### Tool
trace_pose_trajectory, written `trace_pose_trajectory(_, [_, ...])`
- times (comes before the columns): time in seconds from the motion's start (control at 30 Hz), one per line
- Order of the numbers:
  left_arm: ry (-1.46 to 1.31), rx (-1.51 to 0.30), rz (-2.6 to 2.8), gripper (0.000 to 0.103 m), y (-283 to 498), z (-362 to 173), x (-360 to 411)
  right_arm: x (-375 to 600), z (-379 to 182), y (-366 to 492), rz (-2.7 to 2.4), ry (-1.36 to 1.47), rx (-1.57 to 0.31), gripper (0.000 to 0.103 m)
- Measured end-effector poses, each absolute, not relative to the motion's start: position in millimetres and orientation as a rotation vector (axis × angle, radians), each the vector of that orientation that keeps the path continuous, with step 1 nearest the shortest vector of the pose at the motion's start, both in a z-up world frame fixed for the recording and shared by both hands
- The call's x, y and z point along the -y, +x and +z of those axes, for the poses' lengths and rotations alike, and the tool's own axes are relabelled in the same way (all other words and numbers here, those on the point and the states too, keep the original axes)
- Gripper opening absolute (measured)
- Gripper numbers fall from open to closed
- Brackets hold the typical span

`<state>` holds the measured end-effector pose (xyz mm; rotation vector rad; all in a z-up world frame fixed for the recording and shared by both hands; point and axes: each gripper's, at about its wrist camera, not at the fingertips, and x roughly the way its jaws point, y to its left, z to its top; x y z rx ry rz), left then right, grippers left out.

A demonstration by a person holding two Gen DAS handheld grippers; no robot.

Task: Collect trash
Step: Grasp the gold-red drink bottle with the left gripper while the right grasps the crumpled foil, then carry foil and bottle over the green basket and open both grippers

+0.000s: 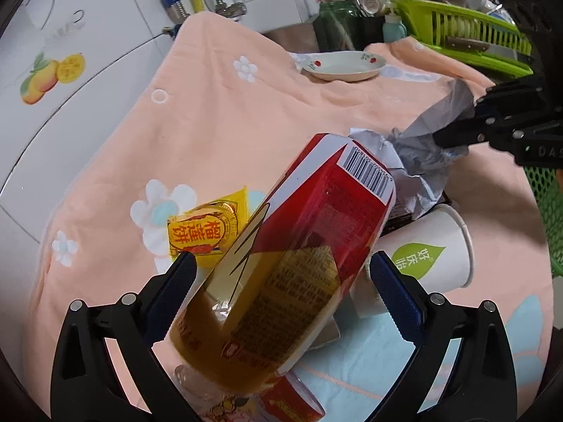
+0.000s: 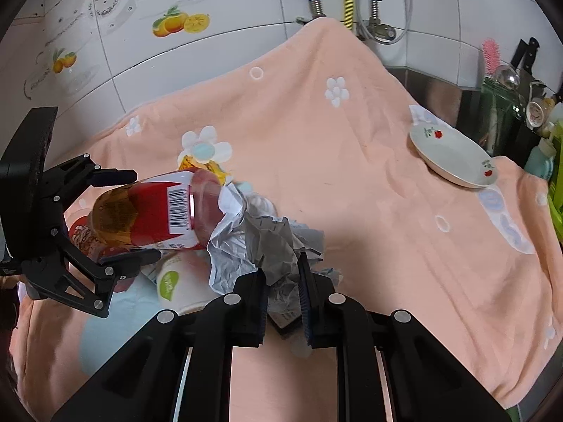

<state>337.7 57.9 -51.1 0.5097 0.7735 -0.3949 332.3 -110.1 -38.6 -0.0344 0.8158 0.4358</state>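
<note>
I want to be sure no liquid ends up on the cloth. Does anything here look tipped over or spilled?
The red-labelled bottle of amber drink lies tilted across the trash pile, between the open left gripper. The paper cup lies on its side. No wet patch shows on the peach cloth.

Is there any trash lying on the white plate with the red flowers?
No. In the right wrist view the white plate sits bare on the peach cloth, well apart from the trash pile near the grippers.
</note>
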Motion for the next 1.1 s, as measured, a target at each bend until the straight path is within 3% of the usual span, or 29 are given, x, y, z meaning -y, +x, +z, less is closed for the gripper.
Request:
trace_pose_trajectory(0.43, [0.424,-0.748,-0.376,0.073,334.9,-47.5,-54.4,132.6,-28.9,314.7,0.403,-0.028,-0.79,0.015])
trace_pose_trajectory(1.1, [0.237,-0.68,-0.402,0.068,264.6,-12.1,-31.6,198.6,3.6,234.6,0.343,0.008,-0.718,0.015])
